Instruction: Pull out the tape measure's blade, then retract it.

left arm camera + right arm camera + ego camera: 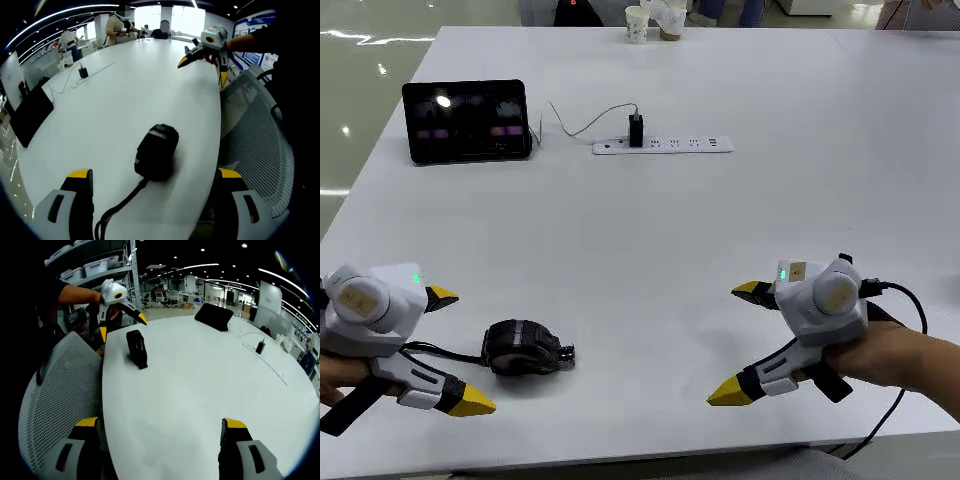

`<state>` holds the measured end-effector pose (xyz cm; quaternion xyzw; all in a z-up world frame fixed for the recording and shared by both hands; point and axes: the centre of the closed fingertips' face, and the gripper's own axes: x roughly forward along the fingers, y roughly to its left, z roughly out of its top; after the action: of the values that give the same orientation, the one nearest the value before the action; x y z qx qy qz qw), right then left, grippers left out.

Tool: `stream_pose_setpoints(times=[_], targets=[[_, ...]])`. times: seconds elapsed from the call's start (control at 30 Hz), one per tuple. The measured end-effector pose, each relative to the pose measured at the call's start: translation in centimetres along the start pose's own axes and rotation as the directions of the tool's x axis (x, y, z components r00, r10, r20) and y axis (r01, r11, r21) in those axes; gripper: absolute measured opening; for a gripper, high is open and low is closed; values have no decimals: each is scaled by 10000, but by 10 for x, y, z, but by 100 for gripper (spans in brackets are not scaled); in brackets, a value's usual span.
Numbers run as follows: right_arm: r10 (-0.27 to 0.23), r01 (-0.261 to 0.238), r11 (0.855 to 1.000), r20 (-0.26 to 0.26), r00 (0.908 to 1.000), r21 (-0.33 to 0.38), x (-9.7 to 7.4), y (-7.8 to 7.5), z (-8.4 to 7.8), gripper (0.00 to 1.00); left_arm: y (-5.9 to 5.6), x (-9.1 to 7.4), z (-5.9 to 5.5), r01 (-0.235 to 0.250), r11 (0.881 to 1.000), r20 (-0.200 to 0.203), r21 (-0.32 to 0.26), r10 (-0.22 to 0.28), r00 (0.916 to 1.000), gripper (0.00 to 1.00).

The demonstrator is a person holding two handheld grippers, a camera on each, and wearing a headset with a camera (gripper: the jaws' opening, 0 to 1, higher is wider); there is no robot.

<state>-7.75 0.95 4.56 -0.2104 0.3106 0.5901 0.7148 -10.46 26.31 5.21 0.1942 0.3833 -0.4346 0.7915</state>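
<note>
Tape measure (525,347) sits just ahead of left gripper (460,350), whose jaws are wide apart. Long axis points at right gripper (737,340), also open, well apart. Left is nearer.

Open-plan office/lab w/ big white table (720,230), mesh chair (55,390), shelf bins (97,265), ceiling strip lights (75,10).

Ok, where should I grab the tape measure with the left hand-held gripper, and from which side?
Clamp the tape measure across the long sides of its case, coming from the strap end, where the open jaws of the left hand-held gripper sit either side. This likely leaves the blade tip, pointing toward the right hand-held gripper, free to pull.
</note>
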Motion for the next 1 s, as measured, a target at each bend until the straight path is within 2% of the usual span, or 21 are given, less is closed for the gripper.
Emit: stream_pose_setpoints(times=[0.17, 0.37, 0.57, 0.77, 1.0], targets=[[195, -195, 9997, 38, 9998, -148, 9, 4, 9, 99, -1, 2, 3, 148, 9994, -245, 313, -140, 9996, 99], [426, -429, 9985, -107, 9990, -339, 19, 10, 12, 99, 3, 6, 4, 243, 9973, -592, 686, -202, 9980, 99], [498, -500, 9981, -58, 9987, -353, 24, 10, 18, 99, 7, 8, 13, 227, 9957, -568, 900, -176, 9982, 99], [600, -602, 9971, -45, 9982, -469, 31, 12, 26, 99, 5, 14, 15, 549, 9884, -933, 1417, -419, 9948, 99], [759, -758, 9955, -12, 9971, -561, 40, 15, 35, 99, 4, 19, 21, 764, 9804, -1122, 1817, -565, 9921, 96]])
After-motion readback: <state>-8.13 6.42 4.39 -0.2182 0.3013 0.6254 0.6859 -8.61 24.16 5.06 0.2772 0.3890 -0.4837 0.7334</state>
